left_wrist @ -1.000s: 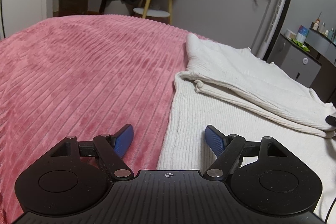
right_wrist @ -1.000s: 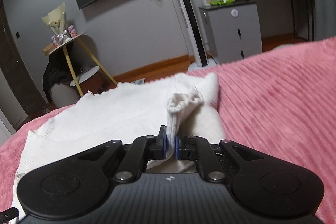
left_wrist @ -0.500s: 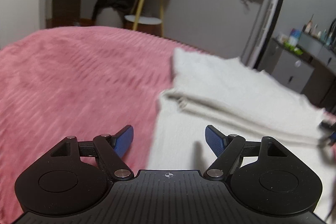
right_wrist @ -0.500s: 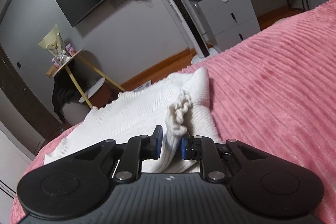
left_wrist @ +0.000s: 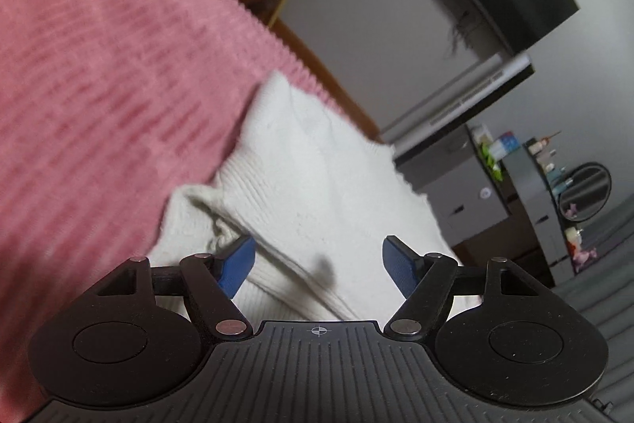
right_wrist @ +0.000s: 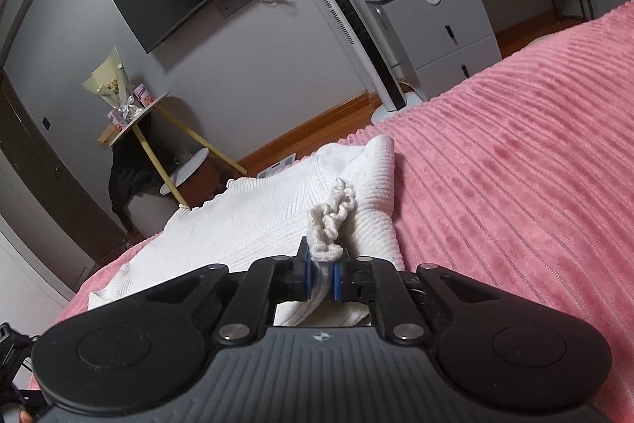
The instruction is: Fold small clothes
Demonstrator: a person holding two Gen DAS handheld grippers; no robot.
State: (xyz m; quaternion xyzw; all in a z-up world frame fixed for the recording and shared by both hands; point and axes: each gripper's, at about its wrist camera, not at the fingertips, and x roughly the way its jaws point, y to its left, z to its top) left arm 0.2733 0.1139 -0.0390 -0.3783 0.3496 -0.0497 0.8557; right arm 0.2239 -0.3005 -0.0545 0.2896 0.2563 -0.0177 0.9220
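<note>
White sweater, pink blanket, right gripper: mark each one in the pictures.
white sweater (left_wrist: 317, 161): left wrist view, on its flat knit body.
pink blanket (right_wrist: 515, 153): right wrist view, on bare ribbed cover.
right gripper (right_wrist: 321, 274): right wrist view, between the fingertips pinching the sweater's edge.

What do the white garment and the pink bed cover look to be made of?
White garment: soft ribbed knit, likely cotton or acrylic; fine parallel ribs and a crinkled edge bunched in the right gripper. Pink bed cover: plush, matte fleece-like fabric with raised corded stripes; exact fibre unclear.
</note>
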